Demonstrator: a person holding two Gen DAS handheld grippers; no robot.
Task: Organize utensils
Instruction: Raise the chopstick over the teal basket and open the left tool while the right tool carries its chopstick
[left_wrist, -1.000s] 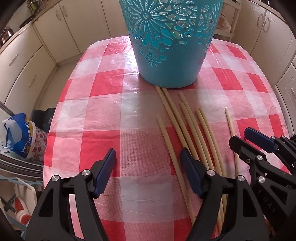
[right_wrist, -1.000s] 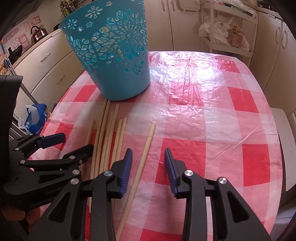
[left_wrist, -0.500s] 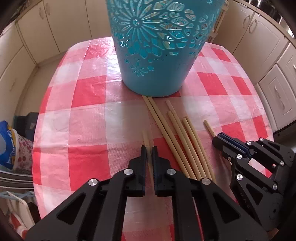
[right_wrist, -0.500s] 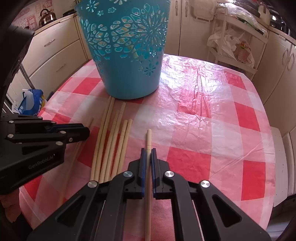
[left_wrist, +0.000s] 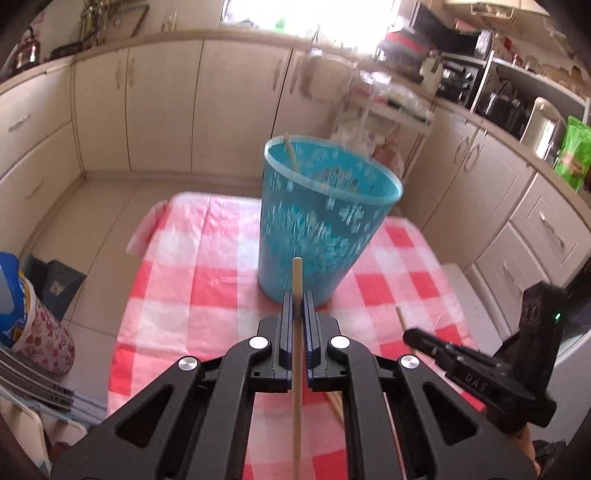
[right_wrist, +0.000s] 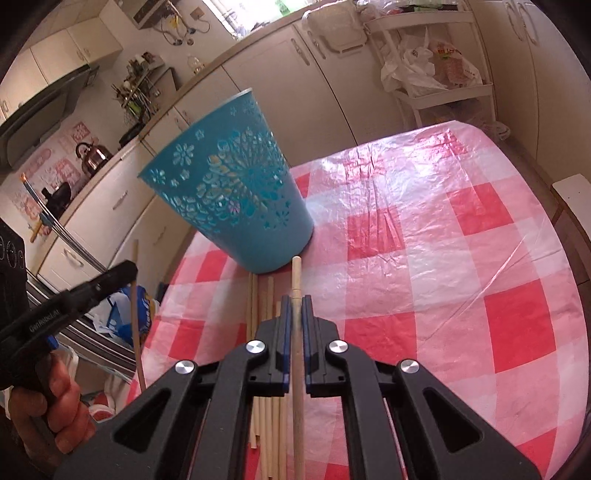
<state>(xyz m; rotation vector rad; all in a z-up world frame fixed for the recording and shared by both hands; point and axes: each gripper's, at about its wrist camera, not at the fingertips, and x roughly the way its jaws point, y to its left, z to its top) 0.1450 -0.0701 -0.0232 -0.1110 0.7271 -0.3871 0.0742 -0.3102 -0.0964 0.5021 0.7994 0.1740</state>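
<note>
While most of the sticks remain on the table, one chopstick already stands inside the blue basket, leaning on its rim, so the task looks early: one in, two in hand, a handful left.

Left gripper: jaws clamped narrow on a single chopstick, which runs straight out between the fingers, its tip showing ahead of them against the basket's lower wall. Gripper is pitched down and looks raised off the cloth; the basket's open mouth sits ahead of and above the fingertips. The left wrist view is motion-blurred on the basket, so the fill level inside is hard to tell beyond that one stick.

Right gripper: same story, jaws pinched tight on its own chopstick, stick along the finger line, tip just short of the basket base. View is rolled, so the basket appears tilted to the left ahead of the fingers.

Loose chopsticks: several lie side by side on the checked tablecloth just left of and below the right fingers, ends toward the basket foot.

A hand gripping the left tool's handle shows at the far left of the right wrist view.

Judgement: both sticks need lifting above the rim before release; remaining sticks need further pick cycles.
</note>
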